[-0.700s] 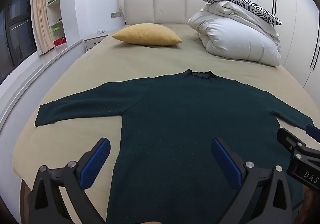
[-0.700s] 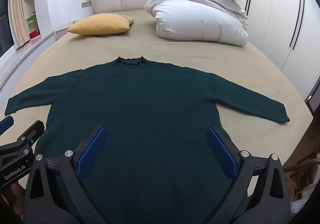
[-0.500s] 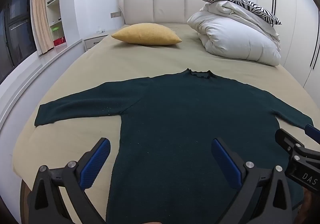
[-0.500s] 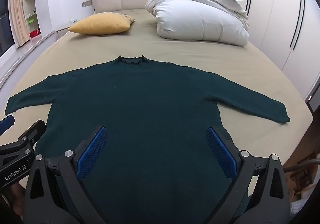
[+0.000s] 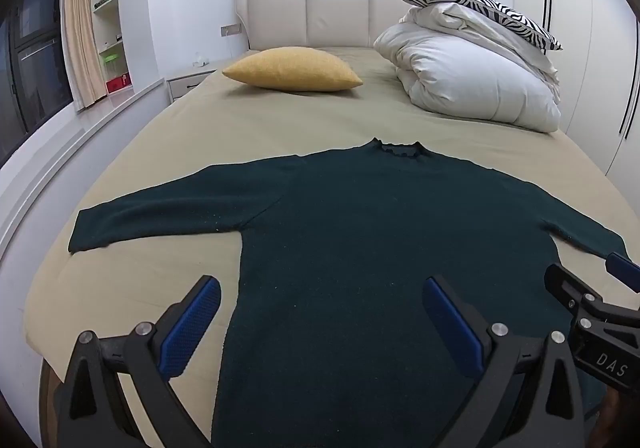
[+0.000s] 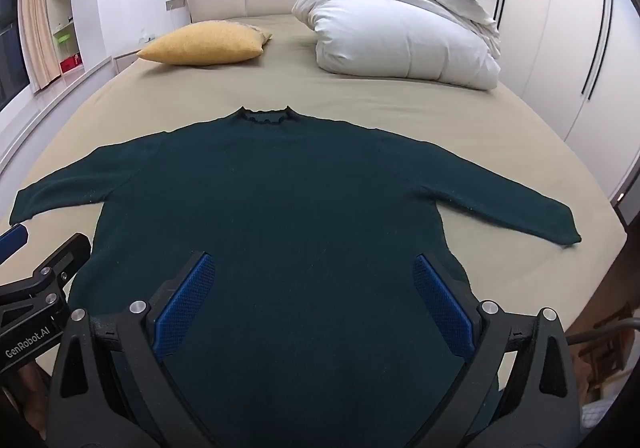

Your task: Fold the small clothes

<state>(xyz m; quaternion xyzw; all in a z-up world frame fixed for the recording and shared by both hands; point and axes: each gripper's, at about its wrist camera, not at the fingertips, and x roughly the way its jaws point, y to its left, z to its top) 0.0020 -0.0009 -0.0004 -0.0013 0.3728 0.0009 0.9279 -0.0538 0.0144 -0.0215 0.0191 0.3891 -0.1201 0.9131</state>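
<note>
Nothing folded yet: your dark green knitted long-sleeved sweater (image 5: pixel 384 232) lies flat on the beige-sheeted bed (image 5: pixel 260 128), collar at 12 o'clock, sleeves toward 9 and 3, with left gripper (image 5: pixel 320 324) and right gripper (image 6: pixel 314 304) both spread, empty, over the hem.

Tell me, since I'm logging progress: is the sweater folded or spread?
Spread: the sweater lies flat on the bed, both sleeves stretched outward.

Both wrist views looked from the bed's foot toward the headboard (image 5: pixel 308 12), low and near the sweater (image 5: pixel 380 248), sharing sweater and pillows.
</note>
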